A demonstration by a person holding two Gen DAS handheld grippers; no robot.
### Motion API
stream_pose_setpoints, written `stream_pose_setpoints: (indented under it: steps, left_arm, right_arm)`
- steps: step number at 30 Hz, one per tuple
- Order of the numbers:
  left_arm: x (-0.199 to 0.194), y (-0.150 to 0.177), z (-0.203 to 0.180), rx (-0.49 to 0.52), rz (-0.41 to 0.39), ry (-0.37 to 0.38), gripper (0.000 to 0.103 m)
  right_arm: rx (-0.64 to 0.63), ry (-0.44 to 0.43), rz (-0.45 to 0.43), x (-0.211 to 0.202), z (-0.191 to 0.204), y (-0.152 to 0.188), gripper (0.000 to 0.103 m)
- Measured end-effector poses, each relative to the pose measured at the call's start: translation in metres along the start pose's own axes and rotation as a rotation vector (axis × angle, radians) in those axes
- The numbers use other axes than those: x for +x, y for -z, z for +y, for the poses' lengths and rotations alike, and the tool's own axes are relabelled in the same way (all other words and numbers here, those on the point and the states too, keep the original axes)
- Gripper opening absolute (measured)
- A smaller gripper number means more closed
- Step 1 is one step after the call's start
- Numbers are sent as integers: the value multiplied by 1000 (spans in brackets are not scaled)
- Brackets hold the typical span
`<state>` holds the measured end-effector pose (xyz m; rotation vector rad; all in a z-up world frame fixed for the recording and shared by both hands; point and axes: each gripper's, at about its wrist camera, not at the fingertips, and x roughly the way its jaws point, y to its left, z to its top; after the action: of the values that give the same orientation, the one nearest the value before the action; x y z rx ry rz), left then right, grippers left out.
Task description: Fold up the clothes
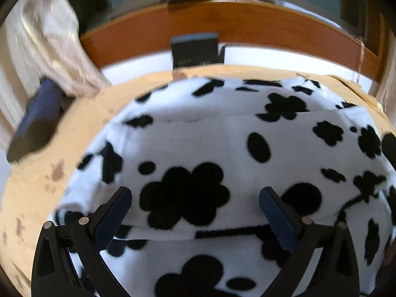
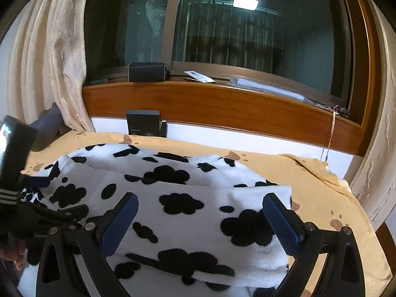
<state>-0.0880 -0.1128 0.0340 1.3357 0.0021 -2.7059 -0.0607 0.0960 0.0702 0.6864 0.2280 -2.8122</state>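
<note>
Both jaws spread: left gripper (image 1: 195,195) and right gripper (image 2: 201,204) hover over folded cow-print fleece garment (image 2: 198,212) directly ahead.

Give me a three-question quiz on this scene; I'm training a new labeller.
1. True or false: the right gripper is shut on the garment.
2. What pattern has the garment? A stripes, B black blotches on white, C plain blue.
3. What stands on the sill by the curtain?

Key: 1 false, both grippers, left too, are open; 2 B; 3 a dark box.
</note>
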Motion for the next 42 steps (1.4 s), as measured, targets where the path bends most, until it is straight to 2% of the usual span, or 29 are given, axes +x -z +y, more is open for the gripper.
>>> stream_pose_setpoints:
  steps: [2, 4, 7, 24, 34, 42]
  left_arm:
    - [10, 2, 7, -52, 35, 43, 103]
    - [11, 4, 11, -72, 28, 62, 103]
    - [12, 4, 8, -47, 31, 45, 103]
    - [3, 4, 9, -60, 22, 42, 103]
    - [-57, 27, 22, -99, -35, 98, 103]
    - [-82, 61, 40, -144, -32, 121, 103]
  right_arm:
    - [6, -3, 9, 2, -1, 0, 102]
    - [17, -9, 20, 4, -3, 0, 102]
    - [29, -17, 38, 7, -5, 1, 102]
    - [38, -27, 48, 8, -6, 1, 102]
    - [32, -41, 68, 9, -2, 1, 102]
    - [14, -38, 81, 5, 7, -2, 102]
